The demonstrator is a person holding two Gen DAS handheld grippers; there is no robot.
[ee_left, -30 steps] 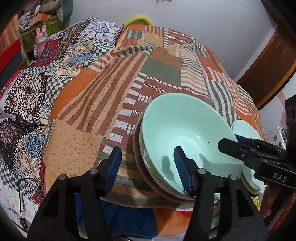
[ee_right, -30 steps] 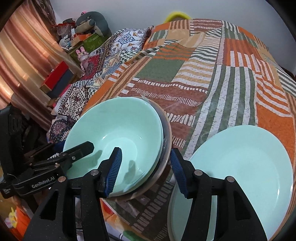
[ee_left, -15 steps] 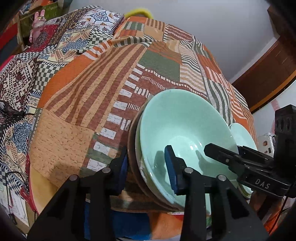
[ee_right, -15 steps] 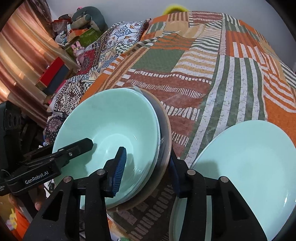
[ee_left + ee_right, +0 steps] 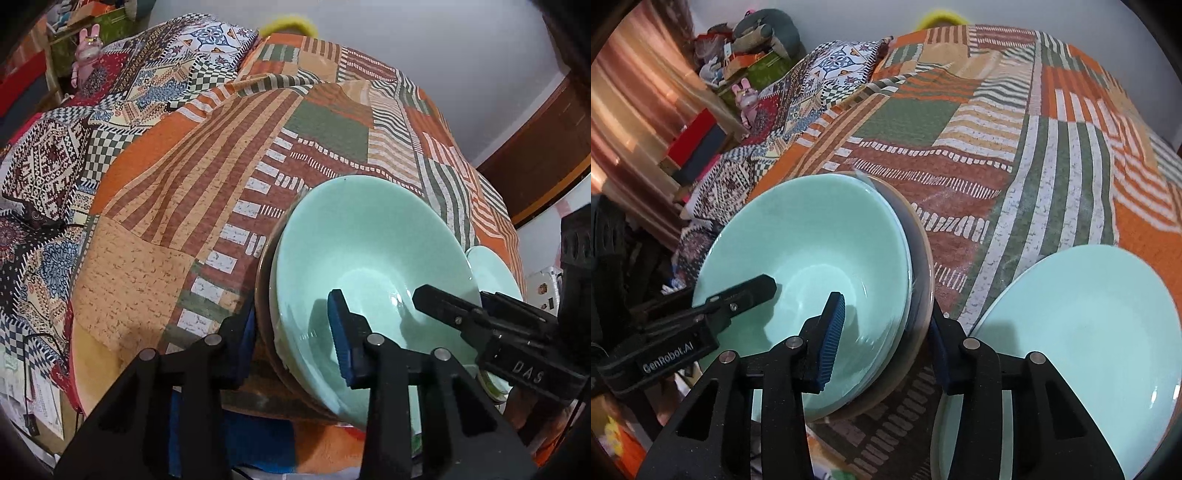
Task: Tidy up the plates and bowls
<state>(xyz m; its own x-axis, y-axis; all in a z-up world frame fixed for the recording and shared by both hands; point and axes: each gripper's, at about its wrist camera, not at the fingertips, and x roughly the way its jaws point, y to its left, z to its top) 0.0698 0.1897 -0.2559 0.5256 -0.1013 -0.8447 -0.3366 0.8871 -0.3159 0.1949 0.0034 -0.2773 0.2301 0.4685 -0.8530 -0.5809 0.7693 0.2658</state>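
Note:
A stack of mint-green bowls point(image 5: 373, 251) nested in a brown outer bowl point(image 5: 263, 295) sits near the bed's front edge; it also shows in the right wrist view point(image 5: 812, 240). My left gripper point(image 5: 291, 325) is shut on the stack's left rim, one finger inside, one outside. My right gripper point(image 5: 886, 332) is shut on the stack's right rim the same way. A mint-green plate point(image 5: 1089, 325) lies on the bed right of the stack, and its edge shows in the left wrist view point(image 5: 495, 273).
The patchwork bedspread point(image 5: 295, 122) covers the bed. A second patterned blanket point(image 5: 55, 166) lies to the left. Shelves with toys and boxes point(image 5: 713, 110) stand far left. A brown door point(image 5: 546, 147) is at the right.
Both grippers moved in over the stack's rim and closed from open onto it, one on each side. The stack looks slightly tilted.

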